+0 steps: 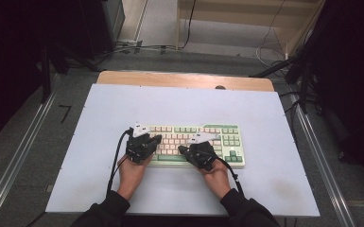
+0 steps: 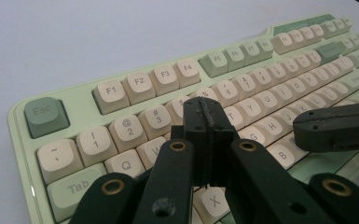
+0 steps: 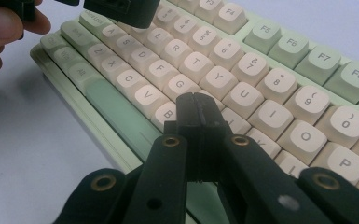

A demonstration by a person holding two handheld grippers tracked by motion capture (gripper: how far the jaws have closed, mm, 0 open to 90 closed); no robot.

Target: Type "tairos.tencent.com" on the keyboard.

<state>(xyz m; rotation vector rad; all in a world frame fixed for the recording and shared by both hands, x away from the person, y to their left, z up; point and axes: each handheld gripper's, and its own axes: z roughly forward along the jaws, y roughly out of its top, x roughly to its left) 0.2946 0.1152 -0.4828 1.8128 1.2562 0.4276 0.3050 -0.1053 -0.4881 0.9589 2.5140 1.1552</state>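
A pale green keyboard [image 1: 227, 142] with cream keys lies on the white table mat, a little right of centre. My left gripper [image 1: 158, 138] hovers over its left half. In the left gripper view the jaws [image 2: 206, 108] are pressed together with nothing between them, tip above the E and R keys of the keyboard [image 2: 51, 114]. My right gripper [image 1: 181, 149] sits over the lower middle keys. Its jaws [image 3: 196, 103] are also shut and empty, tip near the B and N keys of the keyboard [image 3: 279, 51]. The two tips lie close together, not touching.
The white mat [image 1: 123, 104] covers a wooden table whose far edge [image 1: 184, 78] shows behind it. Metal rails [image 1: 19, 156] run along both sides. Cables and black stands sit on the floor beyond. A person's hand [image 3: 2, 28] holds the left gripper at the top left of the right gripper view.
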